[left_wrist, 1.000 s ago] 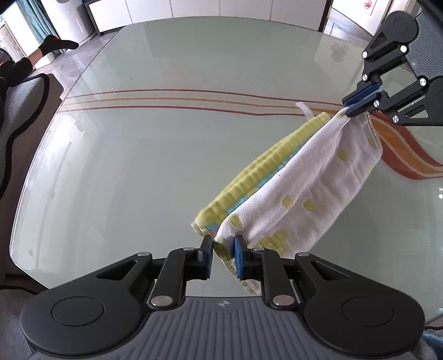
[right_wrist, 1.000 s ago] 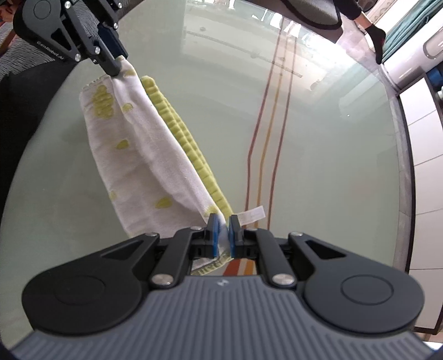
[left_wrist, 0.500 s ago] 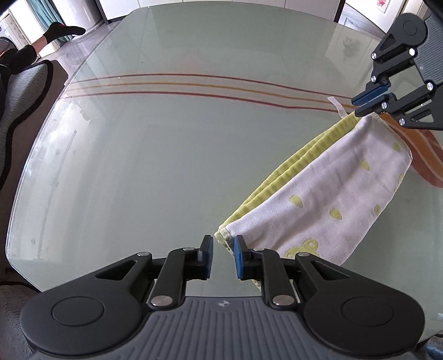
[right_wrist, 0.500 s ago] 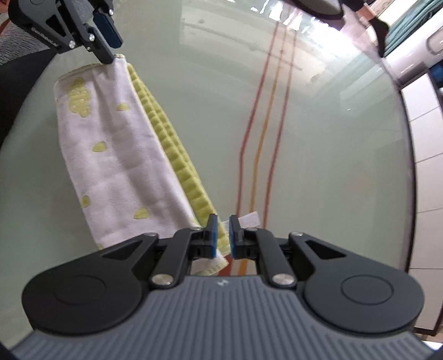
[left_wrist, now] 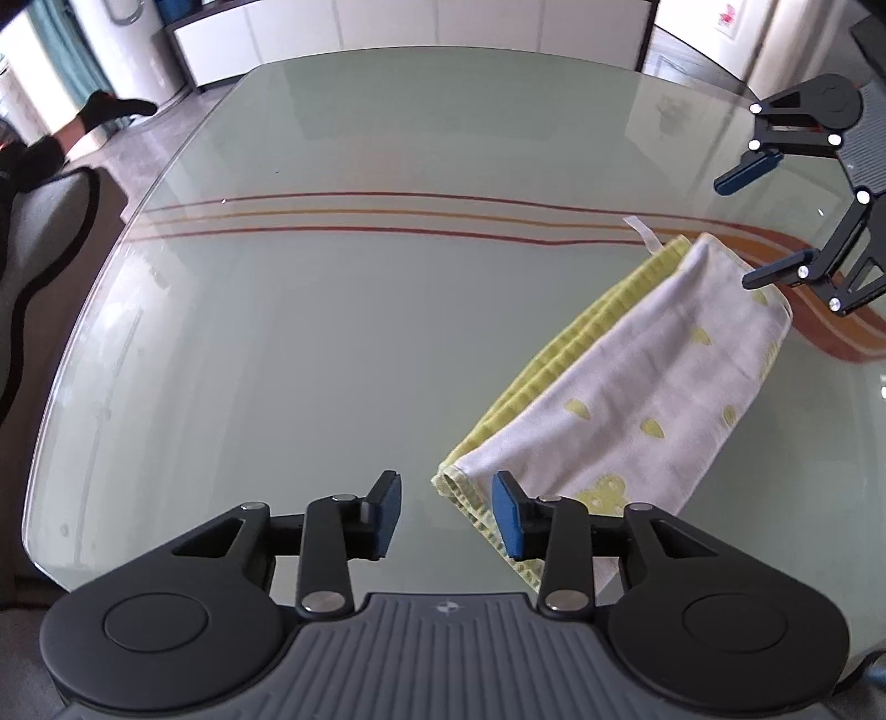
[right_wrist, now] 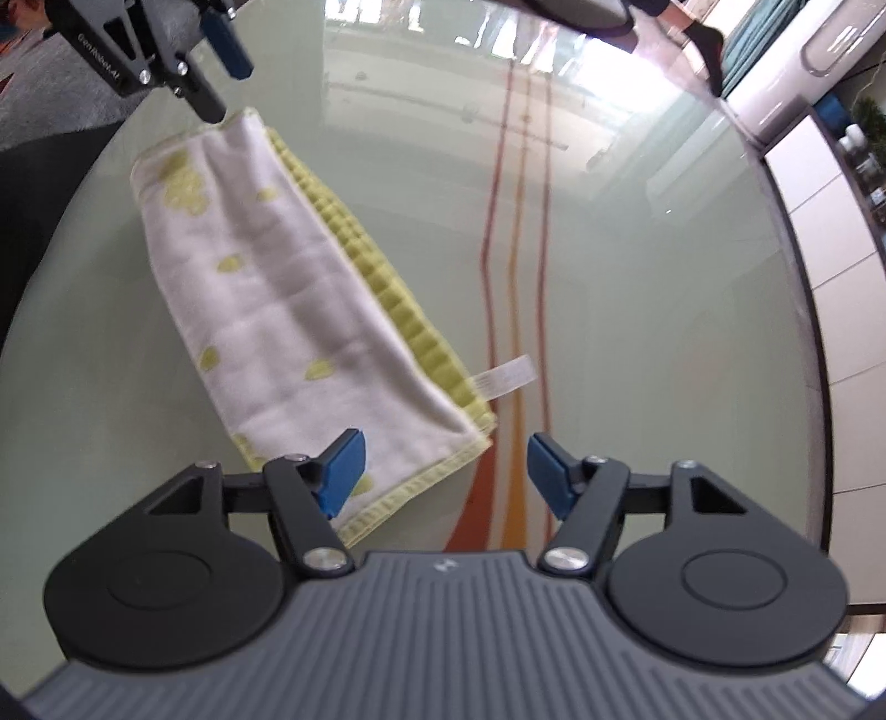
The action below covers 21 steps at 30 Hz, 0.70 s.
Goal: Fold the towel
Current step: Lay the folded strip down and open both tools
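The towel (left_wrist: 626,387) is white with yellow spots and a yellow waffle underside. It lies folded into a long strip on the glass table (left_wrist: 332,332). It also shows in the right wrist view (right_wrist: 288,288). My left gripper (left_wrist: 446,512) is open and empty, with the towel's near end just beyond its right finger. My right gripper (right_wrist: 443,471) is open and empty at the towel's other end, where a white label (right_wrist: 506,376) sticks out. Each gripper shows in the other's view, open: the right (left_wrist: 769,221) and the left (right_wrist: 219,63).
Red and orange stripes (left_wrist: 387,213) run across the table under the glass. The table's rounded edge (left_wrist: 50,415) is at the left, with a padded seat (left_wrist: 33,232) and a person's socked foot (left_wrist: 111,108) beyond it. White cabinets (left_wrist: 443,27) stand past the far edge.
Both grippers have opened and let go of the towel ends. The towel has dropped from hanging between them to lying flat on the table. Both grippers have drawn back slightly.
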### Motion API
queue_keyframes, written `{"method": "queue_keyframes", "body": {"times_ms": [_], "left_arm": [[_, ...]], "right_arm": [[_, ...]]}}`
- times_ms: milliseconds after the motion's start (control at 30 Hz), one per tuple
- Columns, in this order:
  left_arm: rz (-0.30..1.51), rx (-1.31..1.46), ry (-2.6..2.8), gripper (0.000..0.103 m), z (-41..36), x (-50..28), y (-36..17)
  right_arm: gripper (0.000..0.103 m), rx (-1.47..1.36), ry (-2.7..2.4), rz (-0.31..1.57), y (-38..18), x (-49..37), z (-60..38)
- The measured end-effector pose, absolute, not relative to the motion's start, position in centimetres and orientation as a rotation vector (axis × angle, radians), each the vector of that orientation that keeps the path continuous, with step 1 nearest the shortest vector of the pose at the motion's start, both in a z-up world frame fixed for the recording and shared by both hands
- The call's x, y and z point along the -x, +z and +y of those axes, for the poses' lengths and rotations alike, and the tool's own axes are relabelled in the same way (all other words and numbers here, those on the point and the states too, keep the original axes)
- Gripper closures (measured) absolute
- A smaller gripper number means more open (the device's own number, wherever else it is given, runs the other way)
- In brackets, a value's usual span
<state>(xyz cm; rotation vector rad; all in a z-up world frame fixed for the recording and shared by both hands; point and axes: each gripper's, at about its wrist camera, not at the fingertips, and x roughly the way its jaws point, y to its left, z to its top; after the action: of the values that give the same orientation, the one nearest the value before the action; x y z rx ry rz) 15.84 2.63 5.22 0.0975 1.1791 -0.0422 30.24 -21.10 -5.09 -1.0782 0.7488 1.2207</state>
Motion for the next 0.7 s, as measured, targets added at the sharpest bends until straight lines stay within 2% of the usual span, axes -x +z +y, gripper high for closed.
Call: {"method": "queue_keyframes", "body": {"times_ms": [267, 500, 567, 700], "left_arm": [[1.17, -0.14, -0.075, 0.062, 1.6, -16.7, 4.1], [1.202, -0.17, -0.11, 0.065, 1.0, -16.7, 2.5], [1.209, -0.19, -0.111, 0.073, 0.8, -16.5, 2.0], [1.201, -0.189, -0.094, 0.086, 0.8, -16.1, 1.9]], "right_arm": [[0.06, 1.053, 1.25, 0.785, -5.7, -31.8, -19.9], [0.064, 1.059, 1.252, 0.869, -6.9, -32.7, -19.4], [0.068, 1.055, 1.252, 0.883, -6.9, -32.7, -19.4], [0.089, 1.063, 1.251, 0.865, -6.3, -32.4, -19.5]]}}
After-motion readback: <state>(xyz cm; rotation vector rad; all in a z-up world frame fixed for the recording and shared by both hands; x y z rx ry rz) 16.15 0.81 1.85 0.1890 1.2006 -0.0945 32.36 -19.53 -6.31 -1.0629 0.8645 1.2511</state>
